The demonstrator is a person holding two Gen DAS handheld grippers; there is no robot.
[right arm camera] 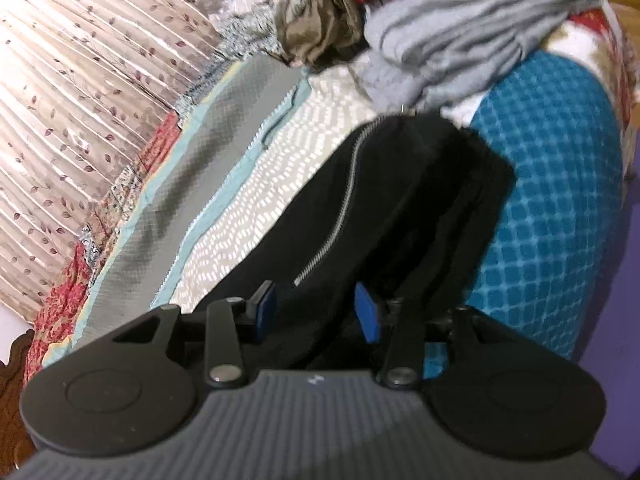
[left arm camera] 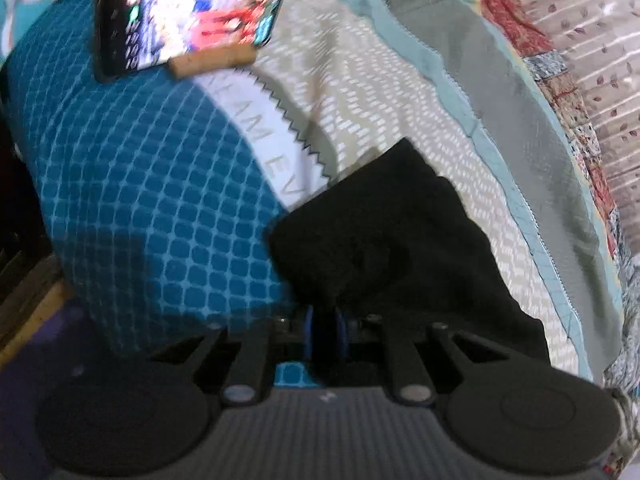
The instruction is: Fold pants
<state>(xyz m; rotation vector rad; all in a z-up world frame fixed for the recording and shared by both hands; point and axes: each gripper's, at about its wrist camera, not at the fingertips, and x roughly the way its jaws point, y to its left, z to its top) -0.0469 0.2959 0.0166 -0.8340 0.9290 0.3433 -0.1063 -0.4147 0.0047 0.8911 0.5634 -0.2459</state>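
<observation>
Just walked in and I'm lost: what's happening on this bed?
A person is folding black pants on the bed using handheld tongs. The left tongs are pinched shut on a pants edge. The right tongs straddle thicker fabric beside the zipper. A laundry pile waits behind.

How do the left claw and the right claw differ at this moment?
The left claw has its blue pads nearly together, pinching an edge of the black pants; the right claw has its pads well apart, straddling a thicker bunch of the same pants beside the zipper. The left view is more motion-blurred than the right. Both point down at the pants on the patterned bed cover.
</observation>
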